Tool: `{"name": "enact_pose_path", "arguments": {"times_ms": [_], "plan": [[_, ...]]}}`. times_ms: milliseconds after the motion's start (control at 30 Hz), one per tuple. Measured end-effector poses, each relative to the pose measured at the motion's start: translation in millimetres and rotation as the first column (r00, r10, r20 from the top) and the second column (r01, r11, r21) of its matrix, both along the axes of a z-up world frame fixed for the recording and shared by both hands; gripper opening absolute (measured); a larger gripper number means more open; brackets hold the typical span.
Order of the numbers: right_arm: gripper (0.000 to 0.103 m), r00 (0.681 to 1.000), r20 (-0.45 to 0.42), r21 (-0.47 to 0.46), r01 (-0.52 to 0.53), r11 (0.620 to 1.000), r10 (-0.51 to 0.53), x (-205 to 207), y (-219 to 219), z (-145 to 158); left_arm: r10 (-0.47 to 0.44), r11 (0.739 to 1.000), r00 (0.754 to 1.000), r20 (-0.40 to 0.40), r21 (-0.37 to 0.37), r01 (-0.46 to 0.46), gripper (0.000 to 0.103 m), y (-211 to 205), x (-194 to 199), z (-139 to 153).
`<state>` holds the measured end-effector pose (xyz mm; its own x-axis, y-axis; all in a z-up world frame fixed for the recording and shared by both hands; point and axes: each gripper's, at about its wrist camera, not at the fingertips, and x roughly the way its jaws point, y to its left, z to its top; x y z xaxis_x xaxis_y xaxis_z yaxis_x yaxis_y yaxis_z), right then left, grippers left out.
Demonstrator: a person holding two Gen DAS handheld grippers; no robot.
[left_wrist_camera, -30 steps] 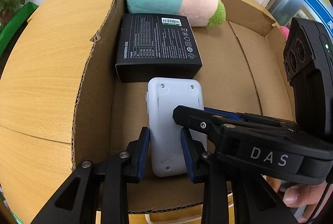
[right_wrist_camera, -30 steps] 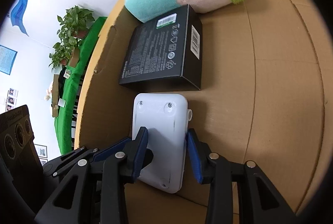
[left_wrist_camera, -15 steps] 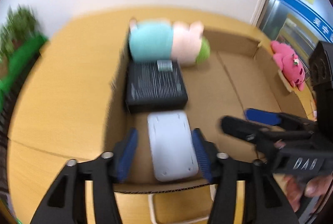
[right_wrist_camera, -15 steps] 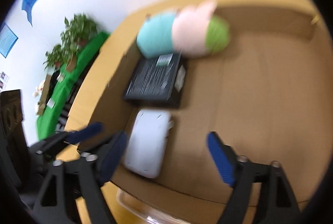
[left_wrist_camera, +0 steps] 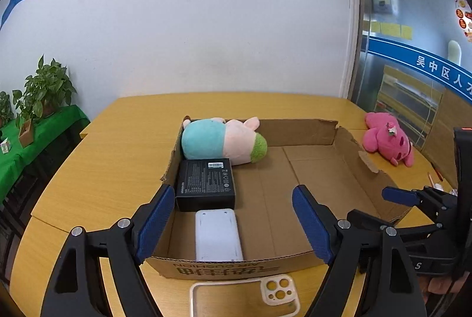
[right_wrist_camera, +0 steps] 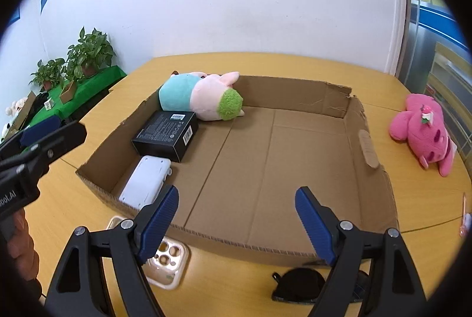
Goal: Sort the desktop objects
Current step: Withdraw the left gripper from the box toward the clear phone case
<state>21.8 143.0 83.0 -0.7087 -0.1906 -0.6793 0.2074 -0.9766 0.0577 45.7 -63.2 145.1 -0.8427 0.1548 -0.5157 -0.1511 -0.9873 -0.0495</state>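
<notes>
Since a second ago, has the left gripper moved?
Yes. The left gripper has pulled back from the black rectangular box, jaws open, off the white device.

left claw (left_wrist_camera: pixel 233 224) — black arms | blue ribbed pads | silver screws

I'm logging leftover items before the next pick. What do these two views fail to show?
- Dark object on the table, right wrist view: mostly behind the right gripper; identity unclear.
- Clear phone case, left wrist view: cut by the bottom edge.
- Thin pink item, right wrist view: at the vignette, too small.
</notes>
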Motion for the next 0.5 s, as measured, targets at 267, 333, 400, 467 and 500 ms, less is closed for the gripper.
{"name": "enact_pose_path", "arguments": {"times_ms": [267,333,400,467,500], "plan": [[0.081,0.999,-0.03,-0.001,0.011,1.0,-0.011,16.1,7.9,5.2,-0.02,0.999,1.0,-0.01,-0.031,0.02,0.086,16.6,11.7,-1.3],[0.081,0.999,-0.033,-0.004,0.017,1.0,-0.017,18.6,9.3,6.2,-0.022,0.999,1.0,-0.01,-0.03,0.022,0.086,16.9,13.9,-0.8],[0.081,0.999,-0.037,-0.007,0.018,1.0,-0.018,19.9,9.8,6.6,-0.024,0.999,1.0,-0.013,-0.021,0.024,0.086,16.1,16.0,-0.2],[0.081,0.999,-0.043,-0.002,0.019,1.0,-0.019,21.4,9.4,7.7,-0.023,1.0,1.0,-0.013,-0.022,0.022,0.086,16.2,17.5,0.1],[0.081,0.999,-0.046,0.0,0.019,1.0,-0.019,22.0,9.0,8.4,-0.023,0.999,1.0,-0.015,-0.024,0.023,0.086,16.4,18.0,0.2]]}}
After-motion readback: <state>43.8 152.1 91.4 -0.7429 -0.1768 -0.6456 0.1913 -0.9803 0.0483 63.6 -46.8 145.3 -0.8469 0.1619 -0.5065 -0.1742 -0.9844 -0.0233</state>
